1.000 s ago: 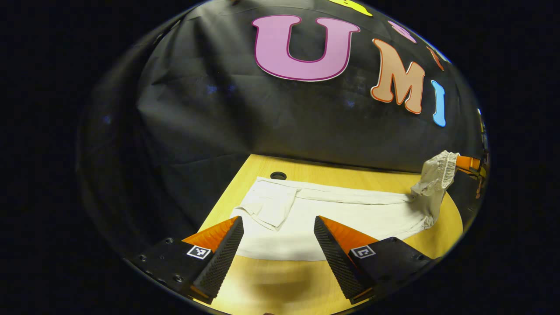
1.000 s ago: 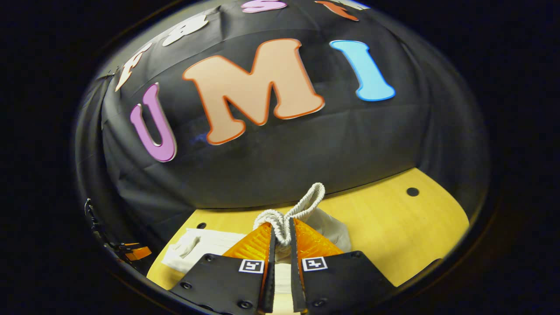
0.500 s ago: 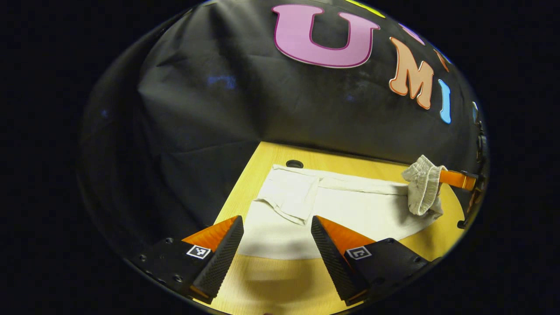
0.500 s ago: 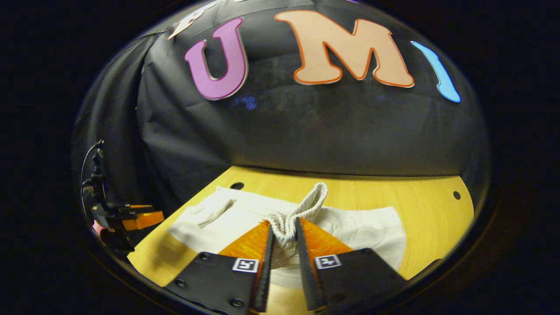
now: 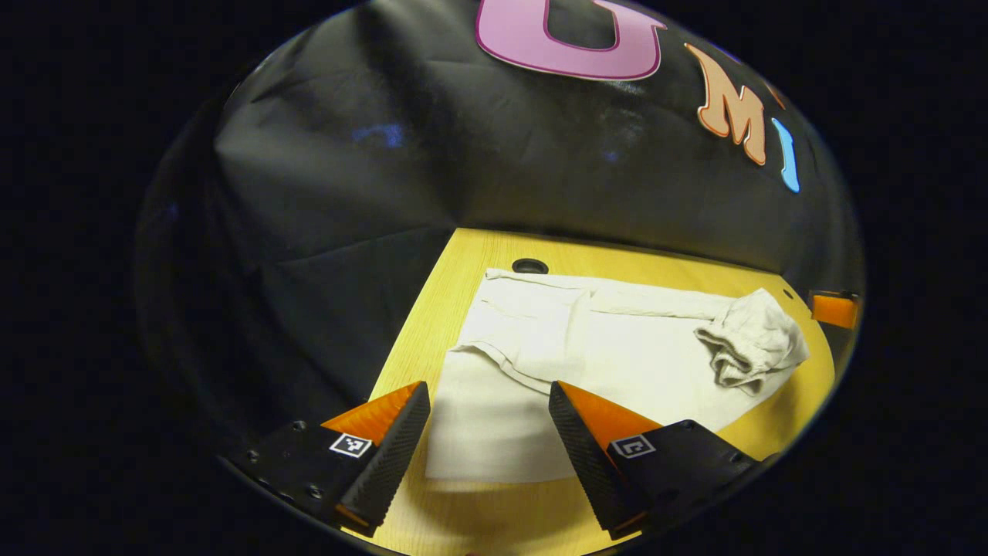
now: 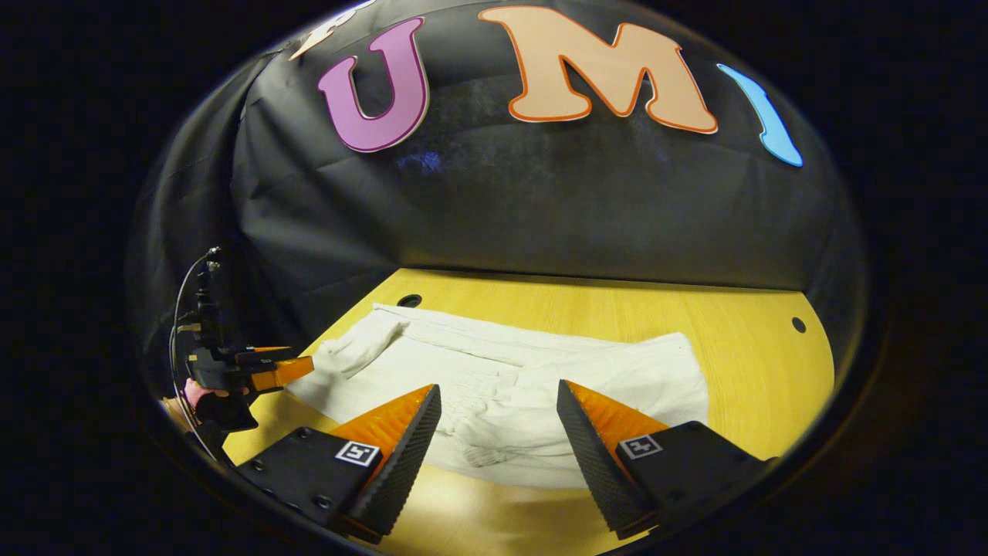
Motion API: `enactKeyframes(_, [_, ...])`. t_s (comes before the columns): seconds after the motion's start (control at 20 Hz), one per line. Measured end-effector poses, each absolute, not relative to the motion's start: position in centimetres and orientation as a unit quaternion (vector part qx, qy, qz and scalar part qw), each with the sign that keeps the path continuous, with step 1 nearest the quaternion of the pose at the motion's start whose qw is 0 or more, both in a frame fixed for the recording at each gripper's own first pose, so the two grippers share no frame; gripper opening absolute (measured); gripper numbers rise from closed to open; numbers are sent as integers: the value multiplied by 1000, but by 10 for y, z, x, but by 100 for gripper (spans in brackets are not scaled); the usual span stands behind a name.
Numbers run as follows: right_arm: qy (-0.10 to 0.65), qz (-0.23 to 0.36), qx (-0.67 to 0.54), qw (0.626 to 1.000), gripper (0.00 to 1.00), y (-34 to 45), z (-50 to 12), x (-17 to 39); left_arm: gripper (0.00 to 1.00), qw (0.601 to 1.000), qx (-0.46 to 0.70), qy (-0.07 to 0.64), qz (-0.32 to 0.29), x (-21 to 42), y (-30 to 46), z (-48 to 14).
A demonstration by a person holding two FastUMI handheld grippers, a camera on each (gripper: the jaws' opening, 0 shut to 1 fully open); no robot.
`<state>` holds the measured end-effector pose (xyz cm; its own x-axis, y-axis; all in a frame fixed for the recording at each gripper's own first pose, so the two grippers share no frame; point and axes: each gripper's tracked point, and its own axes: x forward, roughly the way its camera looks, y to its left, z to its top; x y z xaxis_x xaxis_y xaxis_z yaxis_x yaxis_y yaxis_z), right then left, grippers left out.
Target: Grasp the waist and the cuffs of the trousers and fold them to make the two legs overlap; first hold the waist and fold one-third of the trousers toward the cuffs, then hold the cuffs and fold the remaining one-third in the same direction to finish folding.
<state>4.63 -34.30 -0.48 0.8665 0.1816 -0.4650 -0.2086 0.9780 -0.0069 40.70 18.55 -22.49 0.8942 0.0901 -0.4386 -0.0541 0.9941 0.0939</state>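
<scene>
Cream-white trousers lie flat on the wooden table, legs side by side. In the left gripper view the waist end sits bunched and folded over onto the legs at the right, and a cuff is flipped back at the far left. My left gripper hangs open just above the near cuff edge. In the right gripper view my right gripper stands open over the dropped waist cloth, nothing between its fingers. The left gripper appears at that view's left edge, held by a hand.
The table's round cable holes sit near its back corners. The black cloth wall rises right behind the table. Bare wood lies to the right of the trousers in the right gripper view.
The right gripper carried the waist over the legs, lowered it, then opened and let it drop. The left gripper stayed open and edged closer to the cuffs.
</scene>
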Motion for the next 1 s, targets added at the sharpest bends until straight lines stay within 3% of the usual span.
enactKeyframes(0.15, [231, 87, -34, 968, 96, -355, 2, 39, 96, 968, 49, 245, 35, 406, 188, -230])
enactKeyframes(0.2, [231, 85, -31, 969, 92, -358, 3, 38, 96, 967, 50, 248, 36, 406, 187, -229])
enactKeyframes(0.25, [235, 84, -28, 968, 97, -360, 2, 37, 96, 966, 52, 253, 36, 407, 188, -232])
enactKeyframes(0.55, [243, 85, -34, 966, 97, -363, -2, 35, 96, 959, 64, 275, 34, 403, 189, -240])
enactKeyframes(0.6, [244, 88, -34, 965, 92, -361, -2, 34, 96, 959, 69, 274, 33, 403, 189, -240])
enactKeyframes(0.75, [244, 92, -29, 965, 96, -357, 0, 30, 95, 959, 67, 275, 31, 405, 189, -237])
enactKeyframes(0.9, [239, 88, -27, 967, 97, -358, 6, 26, 82, 959, 66, 274, 24, 408, 185, -238])
enactKeyframes(1.0, [238, 84, -28, 967, 97, -360, 9, 23, 65, 960, 66, 272, 8, 411, 172, -239])
